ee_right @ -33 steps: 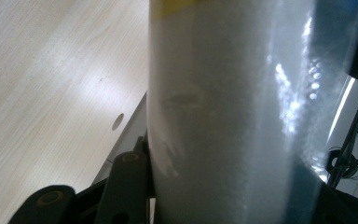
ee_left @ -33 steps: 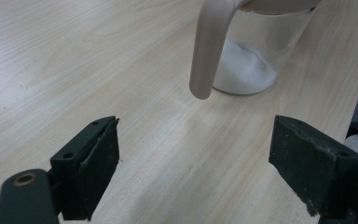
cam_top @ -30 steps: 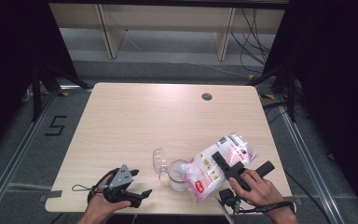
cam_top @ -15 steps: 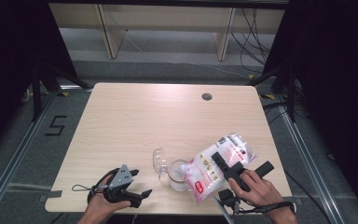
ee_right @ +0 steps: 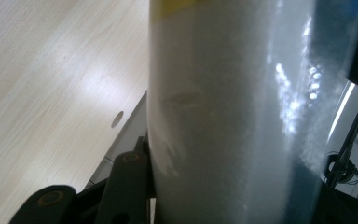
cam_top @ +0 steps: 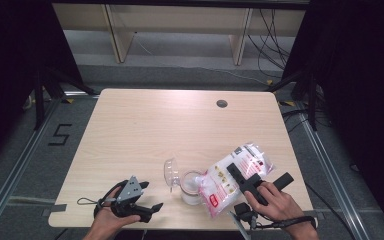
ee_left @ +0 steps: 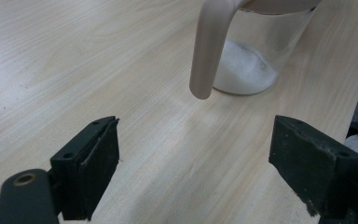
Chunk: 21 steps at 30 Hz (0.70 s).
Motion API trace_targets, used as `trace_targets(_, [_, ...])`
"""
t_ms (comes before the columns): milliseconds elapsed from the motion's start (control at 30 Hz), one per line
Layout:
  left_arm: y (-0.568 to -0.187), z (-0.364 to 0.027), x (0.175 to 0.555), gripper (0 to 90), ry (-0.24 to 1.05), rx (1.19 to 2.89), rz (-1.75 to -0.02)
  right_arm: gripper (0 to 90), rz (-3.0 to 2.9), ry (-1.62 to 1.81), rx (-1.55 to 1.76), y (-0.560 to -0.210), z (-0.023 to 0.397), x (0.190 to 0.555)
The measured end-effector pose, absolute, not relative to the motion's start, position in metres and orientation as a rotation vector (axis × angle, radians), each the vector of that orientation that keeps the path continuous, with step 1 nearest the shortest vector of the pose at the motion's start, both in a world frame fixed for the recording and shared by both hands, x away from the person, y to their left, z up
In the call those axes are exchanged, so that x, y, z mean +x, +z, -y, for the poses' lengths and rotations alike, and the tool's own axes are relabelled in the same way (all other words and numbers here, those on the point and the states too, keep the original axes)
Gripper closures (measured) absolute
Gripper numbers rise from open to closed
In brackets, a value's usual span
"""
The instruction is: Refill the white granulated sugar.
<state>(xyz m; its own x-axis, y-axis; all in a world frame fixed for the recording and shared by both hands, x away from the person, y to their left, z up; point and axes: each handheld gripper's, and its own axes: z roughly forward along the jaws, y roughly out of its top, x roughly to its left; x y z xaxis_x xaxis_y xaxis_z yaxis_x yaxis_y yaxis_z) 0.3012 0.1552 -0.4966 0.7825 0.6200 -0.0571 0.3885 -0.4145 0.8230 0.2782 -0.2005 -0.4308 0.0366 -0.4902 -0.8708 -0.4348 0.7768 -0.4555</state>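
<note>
The bag (cam_top: 232,177) of white grains is clamped between the jaws of the right claw (cam_top: 244,179) and held tilted, its lower end resting over the mouth of the clear pitcher (cam_top: 192,187), which stands near the front edge of the counter (cam_top: 150,125), a little right of the middle. In the right gripper view the bag (ee_right: 223,116) bulges between the jaws, packed with fine white powder. A shallow heap of that powder already lies in the bottom of the pitcher (ee_left: 247,70), whose pale handle (ee_left: 209,46) points toward the left claw (ee_left: 193,172).

The main risk, as I judge it, is a spill: the bag is soft and heavy, and if its opening slides off the rim, grains will run onto the counter or over the front edge. A squeeze that is too firm could push the powder out in a rush; too loose, and the bag may slip through the jaws and drop onto the pitcher.

The pitcher itself is unsteadied. The left claw (cam_top: 139,207) rests near the front left corner, jaws wide apart and holding nothing, well apart from the handle. With the bag leaning on the rim, a sideways nudge could tip the light pitcher or shove it toward the edge. The lid (cam_top: 170,171) lying just behind the pitcher could also be knocked.
</note>
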Motion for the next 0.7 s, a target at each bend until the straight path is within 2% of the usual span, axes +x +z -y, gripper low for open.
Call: trace_targets(700, [-0.4961, -0.1556, 0.3008, 15.6, 0.329, 2.059, -0.754, 63.9, -1.587, -0.044, -0.76, -0.4309, 0.2004, 0.278])
